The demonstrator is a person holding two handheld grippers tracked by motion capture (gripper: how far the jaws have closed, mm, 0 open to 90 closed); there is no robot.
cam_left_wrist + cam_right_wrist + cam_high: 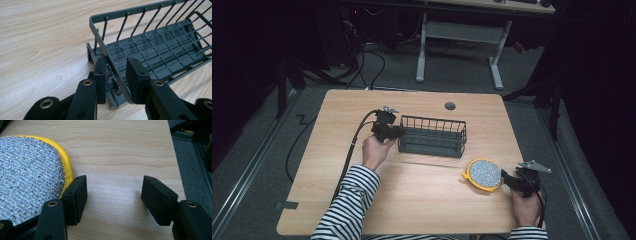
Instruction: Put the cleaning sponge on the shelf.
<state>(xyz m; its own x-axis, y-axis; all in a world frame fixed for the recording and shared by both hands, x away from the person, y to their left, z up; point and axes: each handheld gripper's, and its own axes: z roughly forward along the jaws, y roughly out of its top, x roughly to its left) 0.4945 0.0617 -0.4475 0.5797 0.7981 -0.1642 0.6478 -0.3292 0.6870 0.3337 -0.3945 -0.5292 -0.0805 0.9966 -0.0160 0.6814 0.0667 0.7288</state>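
A dark grey wire basket (432, 135) stands on the wooden table (422, 195), left of the middle. My left gripper (398, 132) is at its left end. In the left gripper view the jaws (117, 75) straddle the end rim of the basket (155, 47), one pad outside and one inside, shut on it. A round scouring pad (484, 173), silver mesh on a yellow base, lies at the front right. My right gripper (507, 179) rests just right of it, open. In the right gripper view the scouring pad (27, 175) touches the left jaw's outer side, with bare wood between the jaws (115, 192).
A round cable hole (450, 106) sits near the table's far edge. The table's right edge runs close to my right gripper. Cables trail off the left side to the floor. A white desk frame (459, 37) stands beyond the table.
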